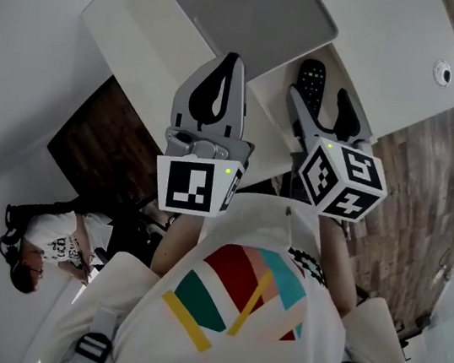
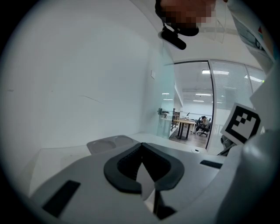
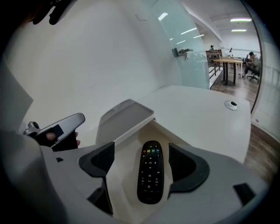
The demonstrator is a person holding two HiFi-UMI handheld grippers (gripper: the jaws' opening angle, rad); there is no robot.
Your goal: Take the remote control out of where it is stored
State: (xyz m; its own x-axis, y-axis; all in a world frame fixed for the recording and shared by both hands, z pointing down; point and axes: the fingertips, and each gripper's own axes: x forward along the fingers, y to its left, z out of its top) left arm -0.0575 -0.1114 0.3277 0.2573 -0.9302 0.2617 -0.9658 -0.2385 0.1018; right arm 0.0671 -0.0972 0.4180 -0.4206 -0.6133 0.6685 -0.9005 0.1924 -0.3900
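A black remote control (image 1: pixel 312 80) (image 3: pixel 150 172) lies flat in a cream recess (image 3: pixel 127 153) sunk into the white desk (image 1: pixel 386 39), buttons up. A grey lid (image 1: pixel 246 4) (image 3: pixel 124 116) lies on the desktop just behind the recess. My right gripper (image 1: pixel 320 97) (image 3: pixel 142 151) is open and tilted down over the recess. Its dark pads stand either side of the remote without touching it. My left gripper (image 1: pixel 232 59) (image 2: pixel 141 148) is shut with nothing in it, held nearly level above the desk edge, to the left of the recess.
A round cable grommet (image 1: pixel 442 72) (image 3: pixel 231 104) sits in the desktop at the right. White wall rises behind the desk. Dark wood floor (image 1: pixel 415 181) lies to the right and left. A seated person (image 1: pixel 50 247) is at lower left.
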